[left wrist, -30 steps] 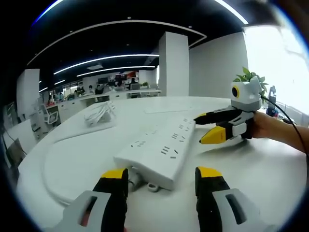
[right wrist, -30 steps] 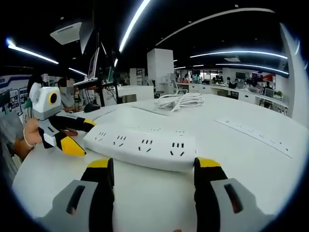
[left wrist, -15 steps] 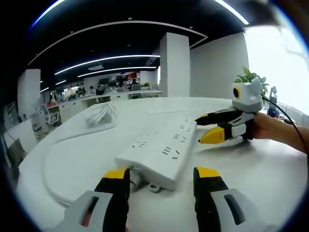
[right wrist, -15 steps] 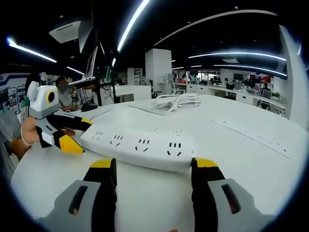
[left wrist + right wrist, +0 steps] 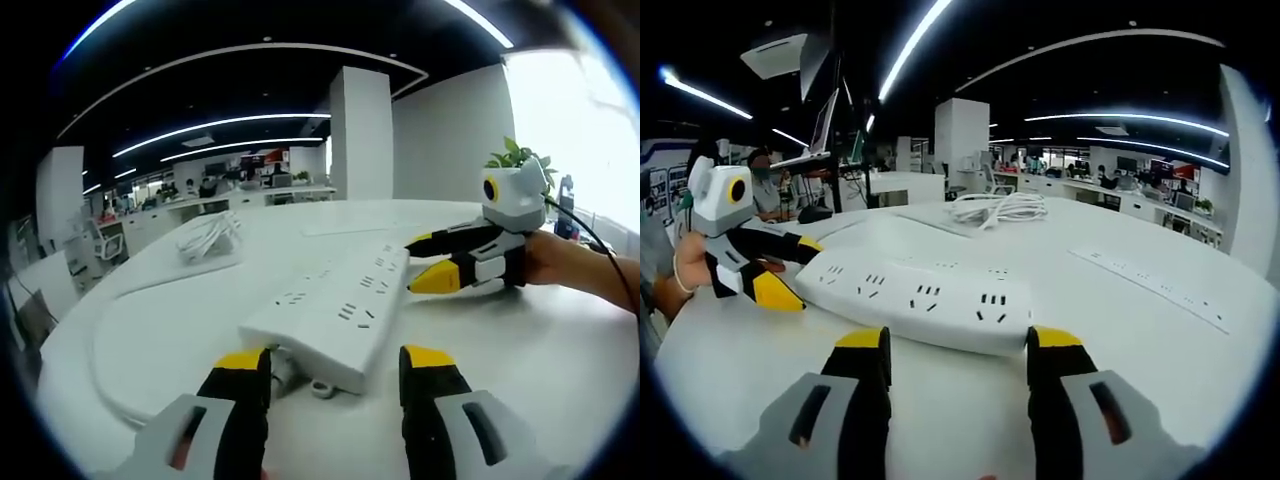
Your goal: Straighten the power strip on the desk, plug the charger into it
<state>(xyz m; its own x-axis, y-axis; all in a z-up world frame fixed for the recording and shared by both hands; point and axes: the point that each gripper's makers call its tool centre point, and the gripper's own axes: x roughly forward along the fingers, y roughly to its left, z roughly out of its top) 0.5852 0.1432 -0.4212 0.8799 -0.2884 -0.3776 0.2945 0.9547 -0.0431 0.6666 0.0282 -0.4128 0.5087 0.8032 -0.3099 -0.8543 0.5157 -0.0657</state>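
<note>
Jaws on both the left gripper (image 5: pixel 333 368) and right gripper (image 5: pixel 958 349) spread wide, flanking opposite ends of the power strip (image 5: pixel 908 299).

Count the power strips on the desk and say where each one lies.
2. The thick white power strip lies just ahead of the right gripper, its far end at the left gripper. A flat strip lies farther right. More may be hidden.

a white desk (image 5: pixel 560 350) carries a power strip (image 5: pixel 335 310) and coiled cable (image 5: pixel 205 237).
</note>
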